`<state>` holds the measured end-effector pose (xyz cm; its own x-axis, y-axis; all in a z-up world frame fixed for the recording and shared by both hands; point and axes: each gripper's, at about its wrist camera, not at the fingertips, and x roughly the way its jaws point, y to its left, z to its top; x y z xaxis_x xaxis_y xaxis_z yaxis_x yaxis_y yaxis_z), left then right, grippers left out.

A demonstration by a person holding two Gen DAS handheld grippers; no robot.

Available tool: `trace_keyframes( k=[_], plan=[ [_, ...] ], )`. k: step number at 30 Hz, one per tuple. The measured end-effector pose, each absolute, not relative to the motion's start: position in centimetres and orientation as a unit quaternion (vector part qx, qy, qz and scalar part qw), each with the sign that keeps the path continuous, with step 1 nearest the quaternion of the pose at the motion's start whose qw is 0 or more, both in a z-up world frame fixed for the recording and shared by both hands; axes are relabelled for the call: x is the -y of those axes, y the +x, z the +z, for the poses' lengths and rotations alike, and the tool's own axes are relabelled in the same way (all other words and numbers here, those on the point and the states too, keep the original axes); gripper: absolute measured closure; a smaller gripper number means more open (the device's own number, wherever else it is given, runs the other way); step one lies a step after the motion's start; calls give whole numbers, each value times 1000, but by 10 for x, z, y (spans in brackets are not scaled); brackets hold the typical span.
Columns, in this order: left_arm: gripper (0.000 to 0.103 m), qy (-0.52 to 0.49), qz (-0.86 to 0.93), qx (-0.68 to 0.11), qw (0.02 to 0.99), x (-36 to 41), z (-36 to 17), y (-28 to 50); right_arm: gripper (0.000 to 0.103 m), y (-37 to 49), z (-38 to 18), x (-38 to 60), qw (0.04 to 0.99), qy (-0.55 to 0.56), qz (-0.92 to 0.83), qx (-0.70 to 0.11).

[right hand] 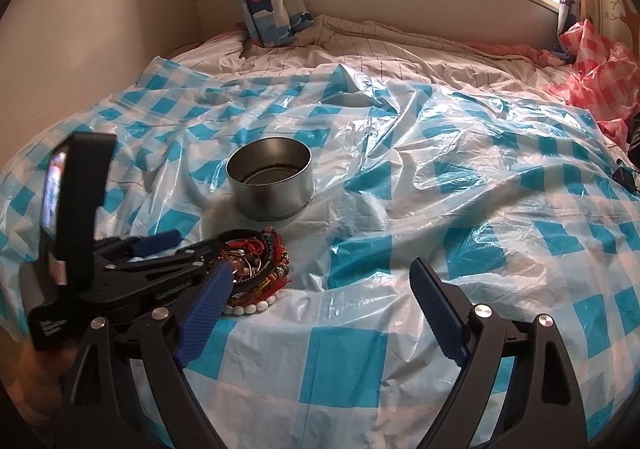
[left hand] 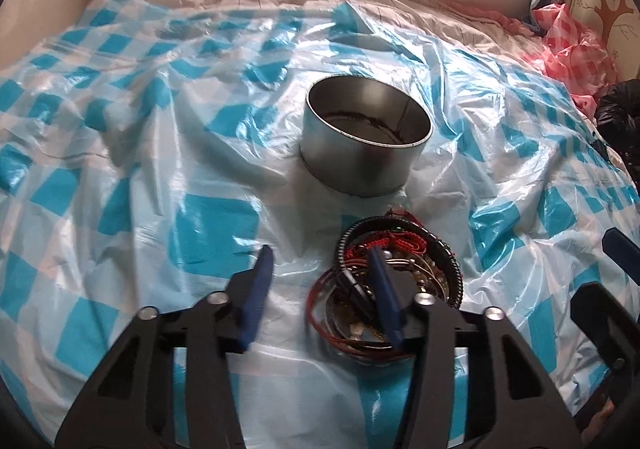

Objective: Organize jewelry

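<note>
A tangled pile of bracelets and bead strings (left hand: 400,243) (right hand: 264,261) lies on the blue-checked plastic sheet (left hand: 120,153), just in front of a round metal tin (left hand: 360,165) (right hand: 276,193). The tin stands upright with no lid; only a dark ring shows at its bottom. My left gripper (left hand: 320,273) (right hand: 188,243) is low over the pile. One of its blue fingers (left hand: 384,289) rests on the heap, the other stands clear to the left on the sheet, and the pads press on nothing. My right gripper (right hand: 320,289) is held wide open just right of the pile, with bare sheet between its fingers.
The plastic sheet covers a bed with a striped quilt (right hand: 400,45). A red-checked plastic bag (right hand: 596,81) and a dark bundle (left hand: 620,109) lie at the right edge. A wall runs along the left, and a curtain (right hand: 264,1) hangs under the window behind.
</note>
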<state>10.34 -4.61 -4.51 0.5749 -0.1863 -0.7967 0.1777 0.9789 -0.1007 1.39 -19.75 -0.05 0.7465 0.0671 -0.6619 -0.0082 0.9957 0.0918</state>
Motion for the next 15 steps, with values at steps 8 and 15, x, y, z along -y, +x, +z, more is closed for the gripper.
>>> trace_keyframes(
  k=[8,15],
  plan=[
    [92,-3,-113,-449,886,49,-48,103,13,15,0,202,933,54,19,-355],
    [96,-27,-120,-442,888,37,-43,101,13,15,0,204,933,57,18,-356]
  ],
)
